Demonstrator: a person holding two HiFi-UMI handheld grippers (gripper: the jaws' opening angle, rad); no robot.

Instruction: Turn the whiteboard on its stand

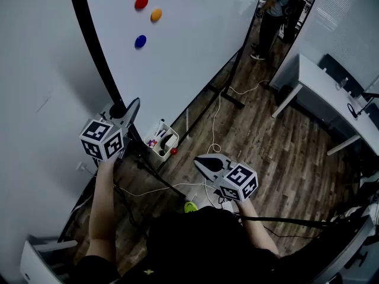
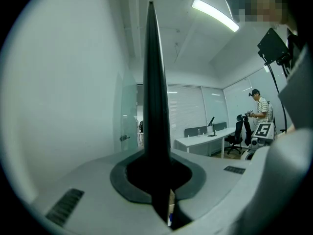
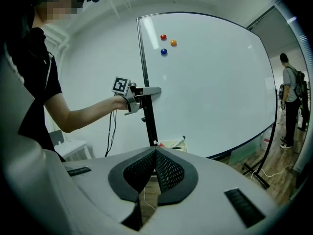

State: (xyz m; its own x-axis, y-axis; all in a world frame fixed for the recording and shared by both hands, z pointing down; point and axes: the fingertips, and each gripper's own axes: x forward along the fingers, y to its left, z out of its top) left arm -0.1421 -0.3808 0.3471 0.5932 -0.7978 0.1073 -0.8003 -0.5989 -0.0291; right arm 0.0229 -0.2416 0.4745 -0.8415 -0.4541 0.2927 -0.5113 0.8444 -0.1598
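Observation:
The whiteboard (image 1: pixel 189 40) stands upright on its stand, its black frame edge (image 1: pixel 95 46) running down the left side. Red (image 1: pixel 141 2), orange (image 1: pixel 156 15) and blue (image 1: pixel 140 41) magnets stick to it. My left gripper (image 1: pixel 131 108) is shut on that black frame edge (image 2: pixel 155 106), which fills the gap between the pads in the left gripper view. The right gripper view shows the left gripper (image 3: pixel 149 90) clamped on the frame at about mid height. My right gripper (image 1: pixel 204 163) hangs lower, away from the board, shut with nothing in it (image 3: pixel 155 153).
A white basket (image 1: pixel 161 139) with markers hangs low on the stand. The stand's black foot (image 1: pixel 228 96) and white cables (image 1: pixel 216 123) lie on the wood floor. A white desk (image 1: pixel 331 99) stands at right. A person (image 1: pixel 272 16) stands behind the board.

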